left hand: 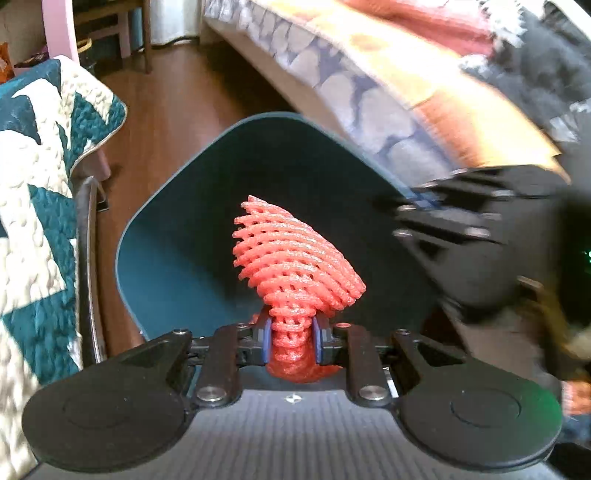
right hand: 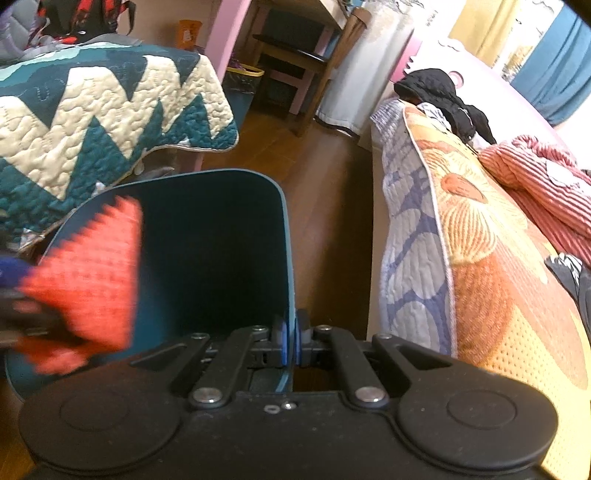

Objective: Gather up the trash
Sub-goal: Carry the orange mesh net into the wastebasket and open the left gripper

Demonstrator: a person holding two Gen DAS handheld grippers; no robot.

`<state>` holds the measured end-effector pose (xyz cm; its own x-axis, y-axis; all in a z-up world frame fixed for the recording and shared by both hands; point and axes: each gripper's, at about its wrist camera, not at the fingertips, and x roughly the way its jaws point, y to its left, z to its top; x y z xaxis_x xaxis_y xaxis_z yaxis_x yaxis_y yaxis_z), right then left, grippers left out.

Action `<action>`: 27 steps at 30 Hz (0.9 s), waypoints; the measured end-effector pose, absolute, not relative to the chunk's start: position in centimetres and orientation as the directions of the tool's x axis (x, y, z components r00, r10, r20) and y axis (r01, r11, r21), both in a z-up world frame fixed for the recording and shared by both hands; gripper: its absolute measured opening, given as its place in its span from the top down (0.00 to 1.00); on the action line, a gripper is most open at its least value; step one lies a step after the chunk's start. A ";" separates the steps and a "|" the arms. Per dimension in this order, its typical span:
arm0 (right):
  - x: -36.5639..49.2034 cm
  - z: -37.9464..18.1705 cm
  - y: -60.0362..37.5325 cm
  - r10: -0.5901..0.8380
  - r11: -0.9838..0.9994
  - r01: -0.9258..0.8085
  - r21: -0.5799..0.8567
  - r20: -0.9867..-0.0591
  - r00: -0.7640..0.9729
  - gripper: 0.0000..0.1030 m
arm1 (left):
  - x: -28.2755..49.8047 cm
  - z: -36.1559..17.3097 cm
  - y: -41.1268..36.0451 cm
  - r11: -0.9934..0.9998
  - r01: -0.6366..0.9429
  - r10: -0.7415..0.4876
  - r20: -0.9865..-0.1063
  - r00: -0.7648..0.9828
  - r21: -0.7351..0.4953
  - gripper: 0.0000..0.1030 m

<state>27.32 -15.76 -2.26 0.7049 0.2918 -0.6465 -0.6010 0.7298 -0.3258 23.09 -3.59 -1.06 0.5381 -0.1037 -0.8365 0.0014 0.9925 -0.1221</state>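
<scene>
No legible text, label or number anywhere.

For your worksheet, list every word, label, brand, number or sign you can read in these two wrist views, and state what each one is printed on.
No text can be read in either view.
Orange packet behind the quilt: a pale mark, too blurred to read.
White panel at the top: dark marks, too small to read.
Left tongs, shut on the red foam net: no lettering.
Right tongs, shut on the teal bin's rim: no lettering.

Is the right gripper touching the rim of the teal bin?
Touching. The right wrist view shows the right gripper with its blue pads closed on either side of the teal bin wall at the rim, no gap showing.
</scene>
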 end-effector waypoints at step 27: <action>28.0 -2.4 -16.5 0.275 0.739 -0.590 -0.326 -0.653 0.705 0.95 | 24.4 -4.3 -3.4 0.984 -0.098 -0.070 -0.831 0.551 -0.148 0.22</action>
<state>27.97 -16.46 -2.44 0.7055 0.2755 -0.6530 -0.5901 0.7386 -0.3259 24.42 -3.40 -4.29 0.5512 -0.0703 -0.8314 -0.0982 0.9840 -0.1484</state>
